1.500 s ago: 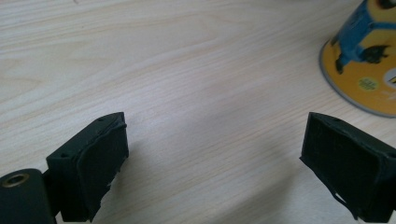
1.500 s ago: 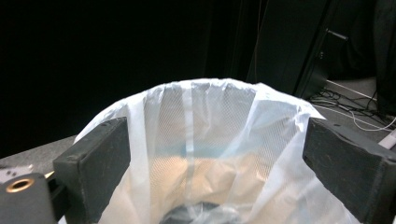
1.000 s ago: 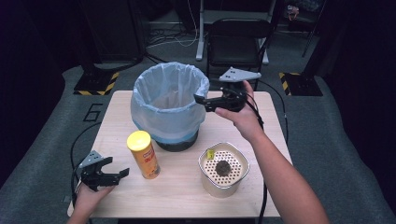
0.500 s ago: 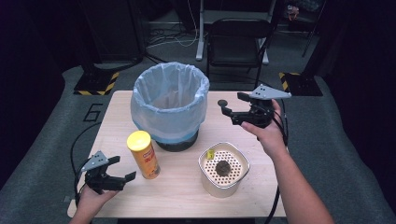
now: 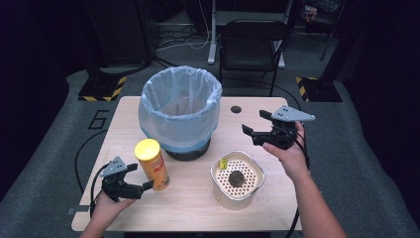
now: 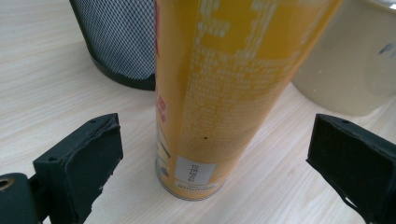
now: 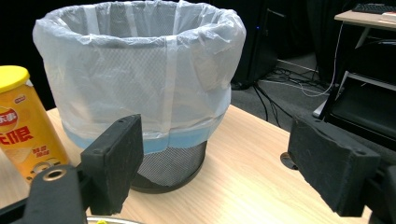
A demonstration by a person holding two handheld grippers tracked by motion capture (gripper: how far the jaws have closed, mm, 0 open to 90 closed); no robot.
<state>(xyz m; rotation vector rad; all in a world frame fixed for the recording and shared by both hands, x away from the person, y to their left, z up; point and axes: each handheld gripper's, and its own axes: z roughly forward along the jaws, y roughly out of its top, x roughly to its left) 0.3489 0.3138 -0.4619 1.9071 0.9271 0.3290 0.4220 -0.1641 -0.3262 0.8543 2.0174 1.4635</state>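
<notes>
Two jaws of the left hand-held gripper [image 5: 130, 182] stand spread either side of the can [image 5: 152, 164] upright on the surface [image 5: 188, 208], apparently lined up to grip it. Right hand-held gripper [image 5: 252, 125], also spread and empty, hovers beside the bin [image 5: 179, 111].

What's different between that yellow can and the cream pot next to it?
The yellow can is tall, slim and capped with a yellow lid; the cream pot is squat, wide and topped by a perforated insert holding a dark lump. The can stands between the left hand-held gripper's open jaws; the pot stands apart from both grippers. Both stand upright on the table.
</notes>
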